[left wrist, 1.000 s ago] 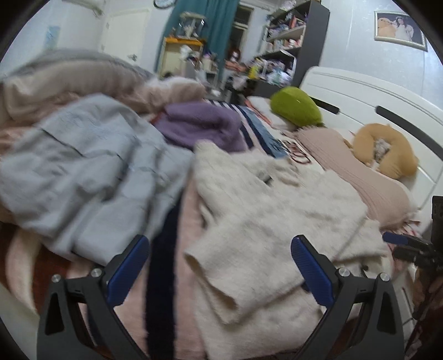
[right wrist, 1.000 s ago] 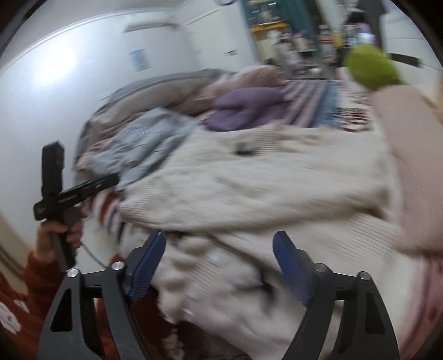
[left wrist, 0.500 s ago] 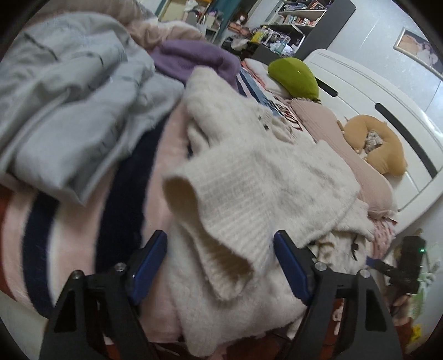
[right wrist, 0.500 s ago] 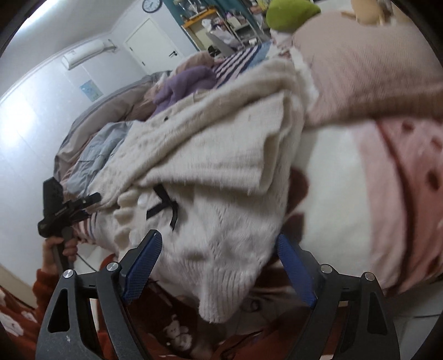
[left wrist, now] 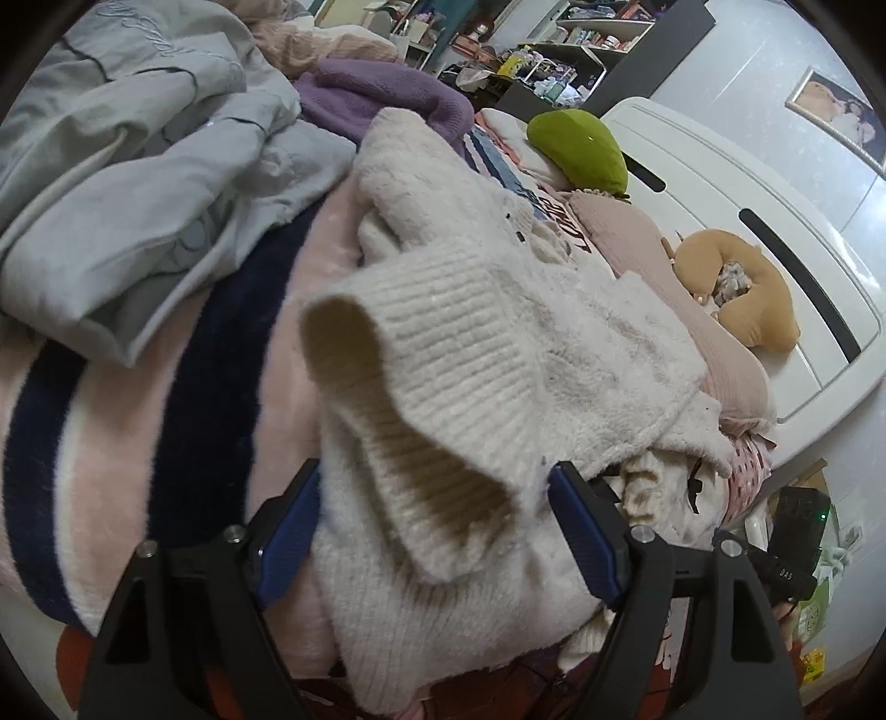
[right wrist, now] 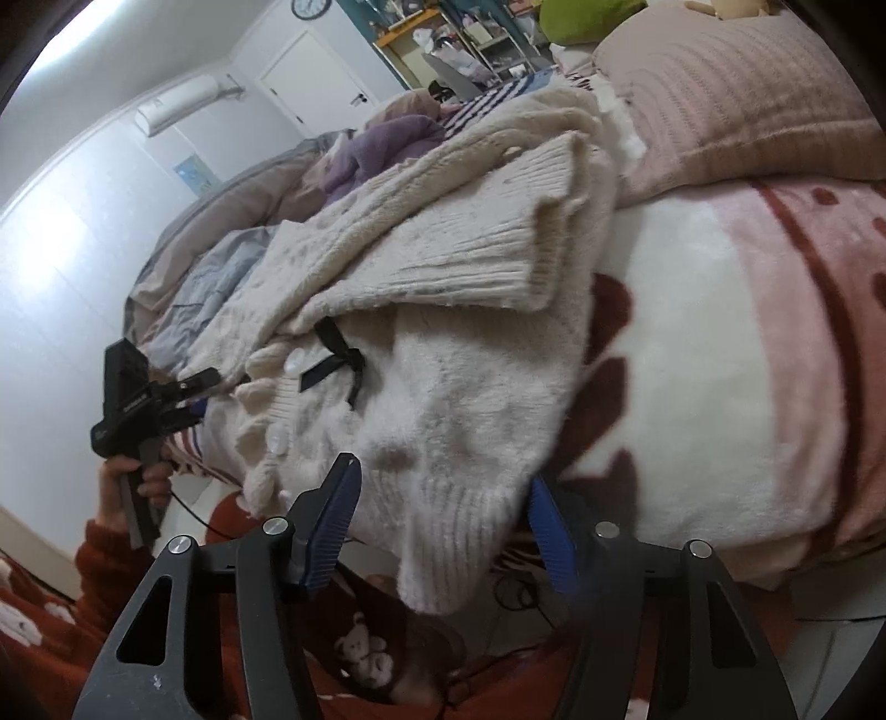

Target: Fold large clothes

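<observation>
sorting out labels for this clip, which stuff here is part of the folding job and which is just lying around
In the job:
cream knit sweater
left tool, open around its cuff
right tool, open at its hem

Lying about:
grey jacket
purple garment
green pillow
tan neck pillow

Green pillow point(left wrist: 578, 149) & tan neck pillow point(left wrist: 736, 299) by white headboard point(left wrist: 775, 232); wall clock point(right wrist: 305, 6).

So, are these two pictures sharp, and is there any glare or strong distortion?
Left wrist view: mostly sharp, the cream sweater shows clear ribbing; fisheye bends the headboard. Right wrist view: bright glare on the wall at left; the right gripper looks slightly smeared on its right finger.
</observation>
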